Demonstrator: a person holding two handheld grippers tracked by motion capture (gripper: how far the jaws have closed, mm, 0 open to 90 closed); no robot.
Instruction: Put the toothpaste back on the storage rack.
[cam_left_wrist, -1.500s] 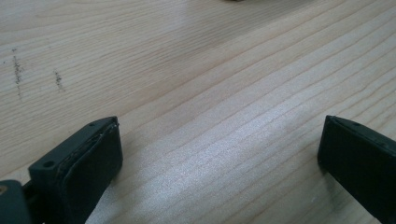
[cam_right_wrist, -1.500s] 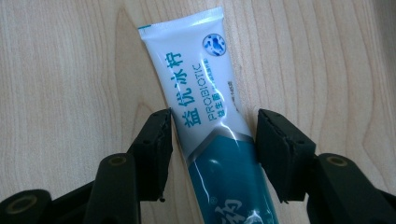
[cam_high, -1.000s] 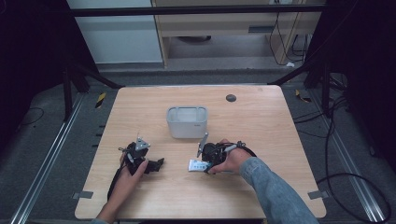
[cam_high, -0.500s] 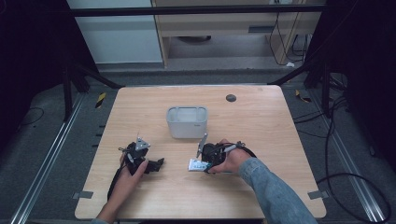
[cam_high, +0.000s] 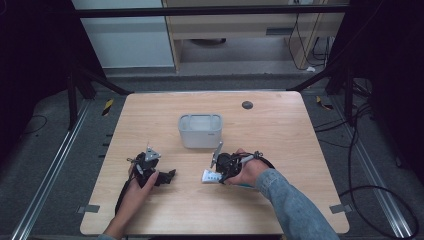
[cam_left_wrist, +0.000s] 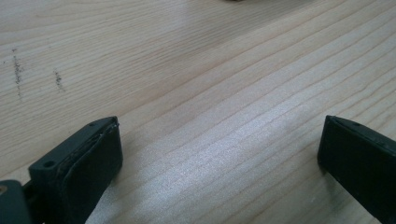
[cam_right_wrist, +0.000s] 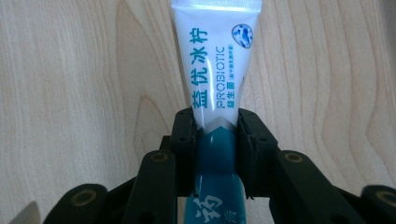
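Seemingly nothing has shifted: the right tool (cam_right_wrist: 216, 128) stays clamped on the toothpaste tube (cam_right_wrist: 217, 65), low over the surface (cam_high: 280, 130) near the grey bin (cam_high: 200, 130); the left tool (cam_left_wrist: 219, 149) rests wide, empty.

Grey tub (cam_high: 200, 131) mid-table (cam_high: 280, 200); small dark disc, perhaps a hole (cam_high: 247, 105), near far edge.

One toothpaste tube (cam_right_wrist: 218, 65), one grey tub (cam_high: 200, 130), two grippers, one table (cam_high: 280, 125)

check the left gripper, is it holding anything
No, in the left gripper view the left gripper has its jaws wide apart, with bare wooden table between them.
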